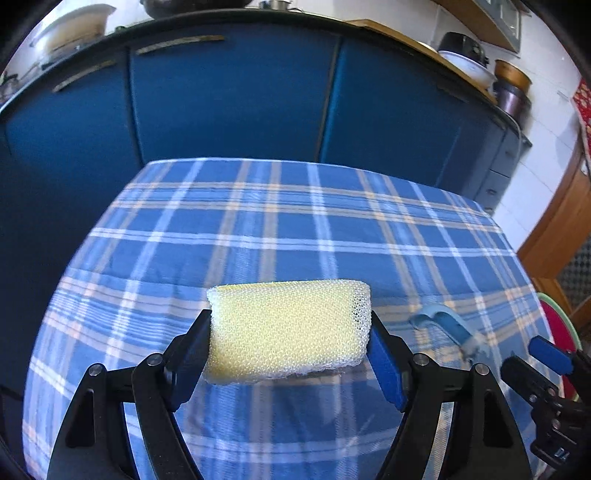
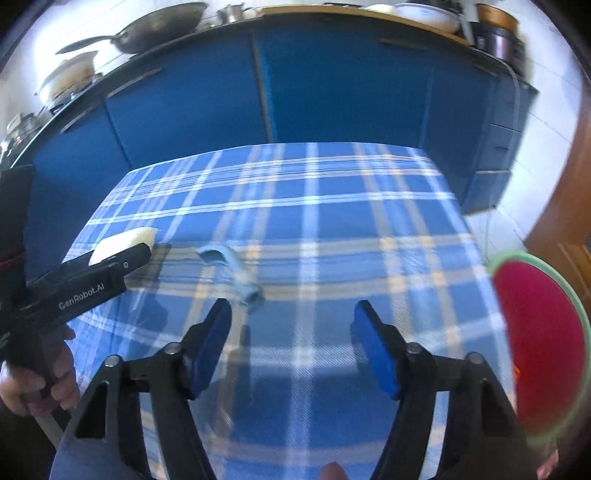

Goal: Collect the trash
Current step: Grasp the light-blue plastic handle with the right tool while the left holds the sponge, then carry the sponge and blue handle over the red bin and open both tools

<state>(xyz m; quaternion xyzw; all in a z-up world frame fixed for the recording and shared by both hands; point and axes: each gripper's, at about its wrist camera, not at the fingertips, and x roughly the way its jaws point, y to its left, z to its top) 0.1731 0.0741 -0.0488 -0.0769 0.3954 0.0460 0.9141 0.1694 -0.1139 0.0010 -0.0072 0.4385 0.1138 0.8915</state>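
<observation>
My left gripper (image 1: pixel 290 332) is shut on a yellow sponge in white mesh (image 1: pixel 288 328) and holds it just above the blue plaid tablecloth (image 1: pixel 295 229). The sponge also shows in the right wrist view (image 2: pixel 125 240), at the tip of the left gripper. A curved light-blue plastic piece (image 1: pixel 448 328) lies on the cloth to the right of the sponge; in the right wrist view it (image 2: pixel 231 271) lies just ahead of my left finger. My right gripper (image 2: pixel 293 332) is open and empty above the cloth. A red bin with a green rim (image 2: pixel 543 343) stands off the table's right edge.
Blue kitchen cabinets (image 1: pixel 229 96) stand behind the table, with pans and bowls (image 2: pixel 159 26) on the counter. A wooden door (image 1: pixel 557 236) is at the right. The bin's rim also shows in the left wrist view (image 1: pixel 557 314).
</observation>
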